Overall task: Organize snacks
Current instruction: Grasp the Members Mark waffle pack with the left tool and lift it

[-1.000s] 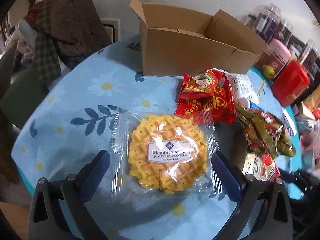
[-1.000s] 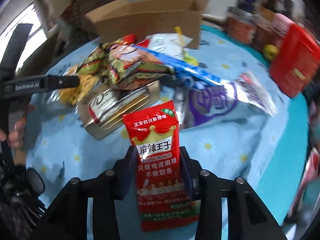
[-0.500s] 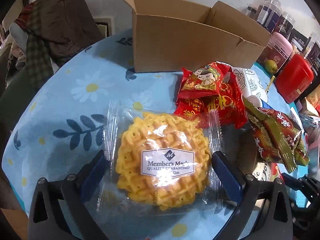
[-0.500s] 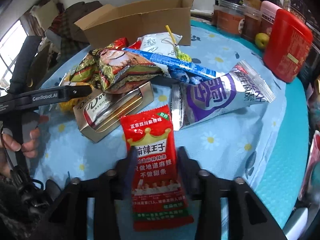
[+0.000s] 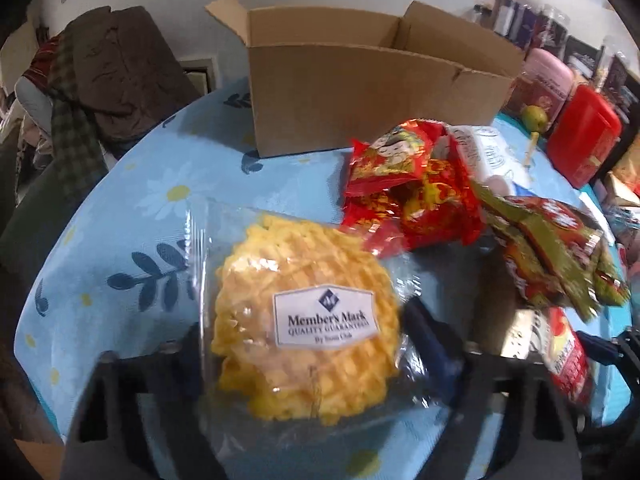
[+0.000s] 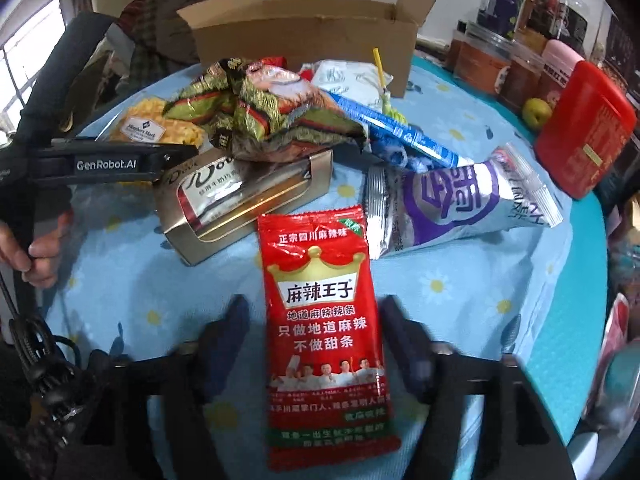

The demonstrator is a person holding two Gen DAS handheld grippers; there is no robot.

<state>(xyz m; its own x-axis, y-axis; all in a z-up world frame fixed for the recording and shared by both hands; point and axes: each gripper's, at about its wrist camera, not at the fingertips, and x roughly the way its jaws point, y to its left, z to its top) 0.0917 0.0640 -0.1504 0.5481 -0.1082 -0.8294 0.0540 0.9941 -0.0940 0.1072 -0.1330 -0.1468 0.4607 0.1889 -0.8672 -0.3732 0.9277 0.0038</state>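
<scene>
A clear packet with a yellow waffle snack (image 5: pixel 304 320) sits between the fingers of my left gripper (image 5: pixel 304 320), whose jaws are closing; the pads bunch its wrapper on both sides and its near end is tilted up off the blue flowered tablecloth (image 5: pixel 132 240). The right wrist view shows that gripper (image 6: pixel 112 164) side-on at the left, beside the same packet (image 6: pixel 148 128). My right gripper (image 6: pixel 315 304) is open. A red spicy-strip packet (image 6: pixel 320 320) lies flat between its fingers with a gap on each side. An open cardboard box (image 5: pixel 360 100) stands at the back.
Red packets (image 5: pixel 408 184), green-red packets (image 6: pixel 272 116), a gold window box (image 6: pixel 248 200), a blue stick pack (image 6: pixel 392 128) and a purple-silver bag (image 6: pixel 460 204) crowd the middle. A red container (image 6: pixel 584 128) and jars (image 6: pixel 500 60) line the right. Clothes (image 5: pixel 100 80) hang left.
The left jaws have come in from wide apart onto the waffle packet, which now tilts up. The right jaws have widened off the red packet, which now lies loose.
</scene>
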